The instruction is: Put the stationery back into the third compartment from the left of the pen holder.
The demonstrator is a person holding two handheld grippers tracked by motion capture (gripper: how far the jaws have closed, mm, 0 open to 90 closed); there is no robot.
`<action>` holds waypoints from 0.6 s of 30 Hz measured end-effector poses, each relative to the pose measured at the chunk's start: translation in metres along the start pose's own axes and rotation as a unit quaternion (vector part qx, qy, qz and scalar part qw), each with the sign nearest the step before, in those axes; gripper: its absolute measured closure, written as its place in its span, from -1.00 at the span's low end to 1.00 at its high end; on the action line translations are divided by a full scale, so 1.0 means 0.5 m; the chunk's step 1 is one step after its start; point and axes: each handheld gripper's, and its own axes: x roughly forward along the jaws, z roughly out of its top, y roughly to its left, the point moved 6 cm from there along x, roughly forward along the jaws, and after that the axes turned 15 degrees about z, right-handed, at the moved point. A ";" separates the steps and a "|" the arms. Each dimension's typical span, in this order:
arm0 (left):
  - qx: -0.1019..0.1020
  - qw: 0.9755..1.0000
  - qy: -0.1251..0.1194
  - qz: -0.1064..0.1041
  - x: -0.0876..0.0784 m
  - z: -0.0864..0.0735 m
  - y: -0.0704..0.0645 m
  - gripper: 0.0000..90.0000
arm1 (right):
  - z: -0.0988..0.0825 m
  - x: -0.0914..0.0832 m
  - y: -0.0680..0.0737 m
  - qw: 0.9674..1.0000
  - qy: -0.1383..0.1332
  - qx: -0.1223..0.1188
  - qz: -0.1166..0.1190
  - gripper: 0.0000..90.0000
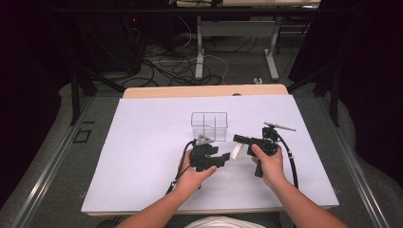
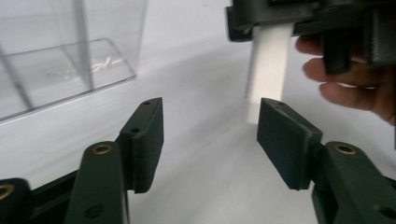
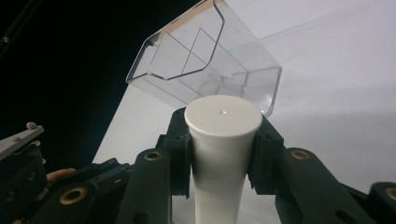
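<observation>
Near the centre of the high view a clear plastic organizer [image 1: 209,125] with inner dividers was seen standing upright on the white table cover [image 1: 142,156], with both grippers held just below it in the frame. The right gripper [image 1: 239,138], at centre right, was closed on a white tube [image 1: 236,151], and in the right gripper view its jaws were pressed against either side of the tube [image 3: 219,154] just under the flat round cap, which was turned toward the camera. The organizer [image 3: 205,65] was seen tilted in the upper middle of that view, beyond the cap. The left gripper [image 1: 223,158], at centre left of the high view, was held with its jaws spread wide and nothing was gripped between them. In the left gripper view the tube [image 2: 267,70] was seen hanging down at upper right from the right gripper [image 2: 275,18], its lower end just above and seemingly just behind the right-hand pad [image 2: 285,140], though contact could not be judged. The organizer [image 2: 65,56] occupied the upper left there, resting on the cover.
</observation>
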 end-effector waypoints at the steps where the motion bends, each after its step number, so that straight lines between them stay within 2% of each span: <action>1: 0.001 1.000 -0.003 0.006 -0.001 0.001 0.005 -0.12 | 0.001 0.000 -0.001 1.000 -0.002 -0.003 -0.002 0.47; 3: 0.009 1.000 -0.004 0.017 -0.006 0.002 0.018 -0.16 | 0.004 -0.001 0.000 1.000 -0.006 -0.002 -0.005 0.47; 6: 0.014 0.999 -0.004 0.031 -0.014 0.006 0.035 -0.22 | 0.008 -0.004 -0.004 1.000 -0.006 -0.016 -0.012 0.47; 7: 0.026 0.999 -0.005 0.037 -0.016 0.008 0.043 -0.25 | 0.011 -0.004 -0.002 1.000 -0.010 -0.014 -0.014 0.47; 11: 0.038 0.998 -0.013 0.055 -0.027 0.014 0.071 -0.32 | 0.022 -0.005 0.000 0.999 -0.015 -0.038 -0.026 0.47; 15: 0.041 0.996 -0.016 0.073 -0.040 0.016 0.113 -0.36 | 0.038 -0.006 0.005 0.995 -0.015 -0.083 -0.046 0.47; 18: 0.033 0.995 -0.024 0.086 -0.051 0.017 0.146 -0.38 | 0.053 -0.005 0.011 0.992 -0.016 -0.114 -0.055 0.47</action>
